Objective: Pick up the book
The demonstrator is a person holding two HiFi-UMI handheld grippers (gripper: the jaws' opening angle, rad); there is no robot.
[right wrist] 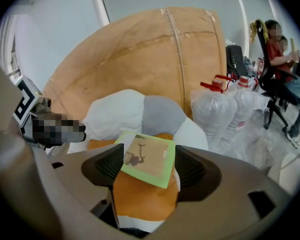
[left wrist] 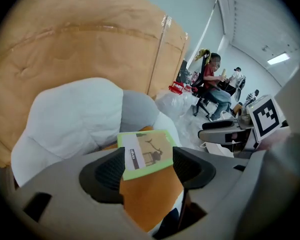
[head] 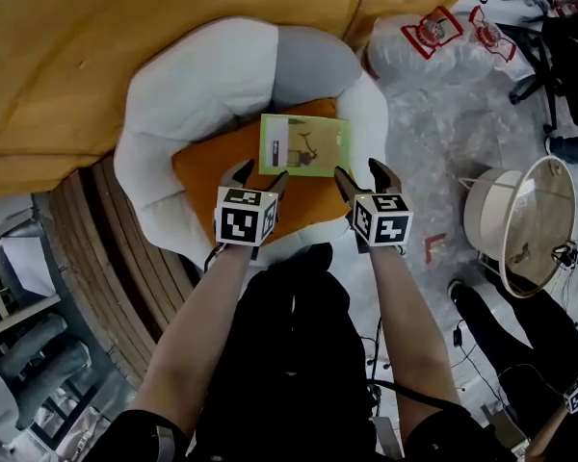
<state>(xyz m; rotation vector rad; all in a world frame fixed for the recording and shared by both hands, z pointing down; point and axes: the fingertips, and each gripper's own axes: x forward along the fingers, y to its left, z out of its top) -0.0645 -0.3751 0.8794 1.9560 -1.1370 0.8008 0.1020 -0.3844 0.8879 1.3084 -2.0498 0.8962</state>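
Observation:
A thin book (head: 305,145) with a green border and tan cover lies flat on the orange seat cushion (head: 212,176) of a white padded floor chair (head: 188,94). My left gripper (head: 260,177) hovers just short of the book's near left corner, with its jaws apart and nothing between them. My right gripper (head: 364,177) is near the book's near right corner, also open and empty. Through the left gripper view the book (left wrist: 147,154) shows beyond the gripper (left wrist: 147,173). In the right gripper view the book (right wrist: 147,158) lies ahead of the gripper (right wrist: 149,173).
A big tan padded mass (head: 173,27) rises behind the chair. Clear plastic bags (head: 433,37) lie at the right on bubble wrap. A round white stool (head: 520,219) stands further right. Wooden slats (head: 106,258) curve at the left. People sit on office chairs (left wrist: 215,86) in the distance.

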